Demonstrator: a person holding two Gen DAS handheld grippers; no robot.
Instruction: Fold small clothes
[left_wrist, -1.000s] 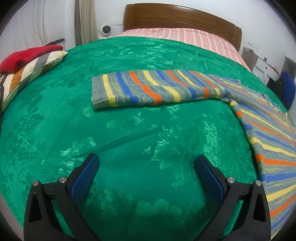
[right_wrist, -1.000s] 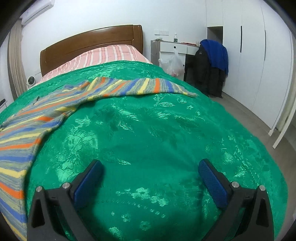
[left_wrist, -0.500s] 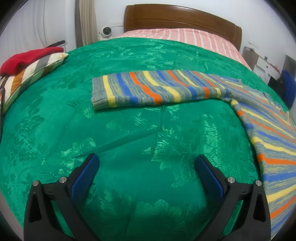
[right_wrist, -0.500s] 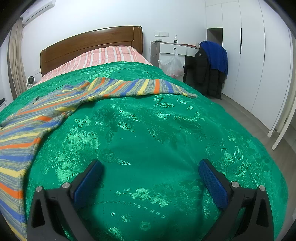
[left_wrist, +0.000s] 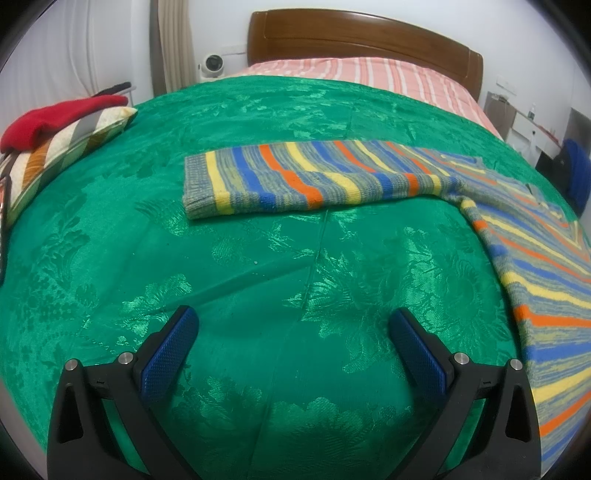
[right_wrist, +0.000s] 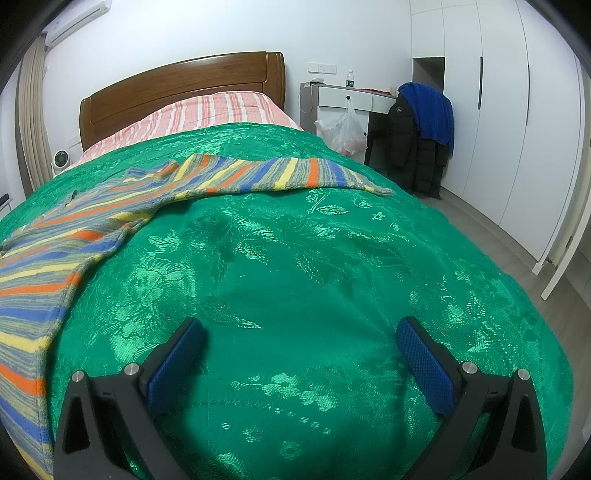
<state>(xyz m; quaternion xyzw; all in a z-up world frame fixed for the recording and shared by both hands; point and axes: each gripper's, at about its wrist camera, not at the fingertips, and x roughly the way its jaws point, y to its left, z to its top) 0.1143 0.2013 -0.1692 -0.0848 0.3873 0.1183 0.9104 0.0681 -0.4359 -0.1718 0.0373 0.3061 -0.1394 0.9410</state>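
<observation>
Green floral bedspread covers the bed; striped sweater lies spread flat on it; striped pillow at its left edge.

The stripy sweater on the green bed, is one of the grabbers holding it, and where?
Nothing is held. The left gripper and the right gripper are both open over the green bedspread, and the striped sweater lies flat, untouched.

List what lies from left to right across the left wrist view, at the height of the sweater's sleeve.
Red garment on the striped pillow → bare green bedspread → cuff of the striped sweater's sleeve → sleeve → sweater body → blue garment at the far right edge.
</observation>
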